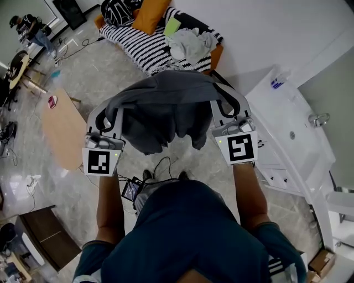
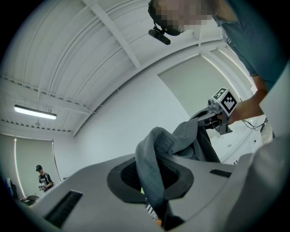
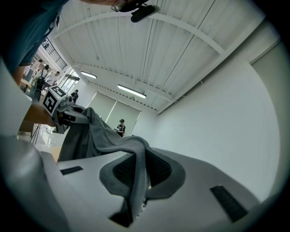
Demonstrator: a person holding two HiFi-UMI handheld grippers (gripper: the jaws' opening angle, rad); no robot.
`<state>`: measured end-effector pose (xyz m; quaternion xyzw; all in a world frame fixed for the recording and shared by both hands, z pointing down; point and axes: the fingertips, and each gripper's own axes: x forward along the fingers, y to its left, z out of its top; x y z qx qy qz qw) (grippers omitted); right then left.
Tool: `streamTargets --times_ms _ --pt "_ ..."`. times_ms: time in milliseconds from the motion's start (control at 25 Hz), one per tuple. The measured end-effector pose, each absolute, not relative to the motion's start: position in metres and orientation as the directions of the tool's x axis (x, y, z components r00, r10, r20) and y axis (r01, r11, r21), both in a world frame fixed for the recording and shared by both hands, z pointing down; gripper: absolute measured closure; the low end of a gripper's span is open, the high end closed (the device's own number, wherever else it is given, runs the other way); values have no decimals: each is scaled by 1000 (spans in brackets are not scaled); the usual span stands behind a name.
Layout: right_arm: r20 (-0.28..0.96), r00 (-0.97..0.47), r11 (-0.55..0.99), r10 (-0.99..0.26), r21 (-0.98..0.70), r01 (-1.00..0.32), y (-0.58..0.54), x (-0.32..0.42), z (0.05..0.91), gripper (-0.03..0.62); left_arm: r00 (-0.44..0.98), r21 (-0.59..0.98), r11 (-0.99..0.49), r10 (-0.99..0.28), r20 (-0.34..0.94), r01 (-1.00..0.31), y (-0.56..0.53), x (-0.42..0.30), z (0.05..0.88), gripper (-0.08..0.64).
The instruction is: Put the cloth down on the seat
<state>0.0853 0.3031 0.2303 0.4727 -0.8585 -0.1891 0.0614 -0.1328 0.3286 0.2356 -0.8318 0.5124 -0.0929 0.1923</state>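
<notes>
- The left claw (image 2: 153, 188) is closed tight on one edge of the grey cloth (image 1: 163, 110).
- The right claw (image 3: 136, 186) is closed tight on the opposite edge.
- The cloth hangs spread between the two claws, up in the air.
- The striped seat (image 1: 138, 47) lies beyond it in the head view.

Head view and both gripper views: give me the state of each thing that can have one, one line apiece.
grey cloth: lifted, spread between both grippers, middle sagging, not yet on the seat.
left gripper: jaws shut on one edge of the cloth.
right gripper: jaws shut on the other edge.
striped seat: ahead of the person, partly covered by an orange cushion and a pale clothes heap.
</notes>
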Motion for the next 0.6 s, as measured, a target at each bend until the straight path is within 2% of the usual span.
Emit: streamTargets --times_ms 600 --pt "-93 -487 424 -869 369 -827 285 104 224 561 504 -413 -443 -862 -46 -796 301 -108 230 532"
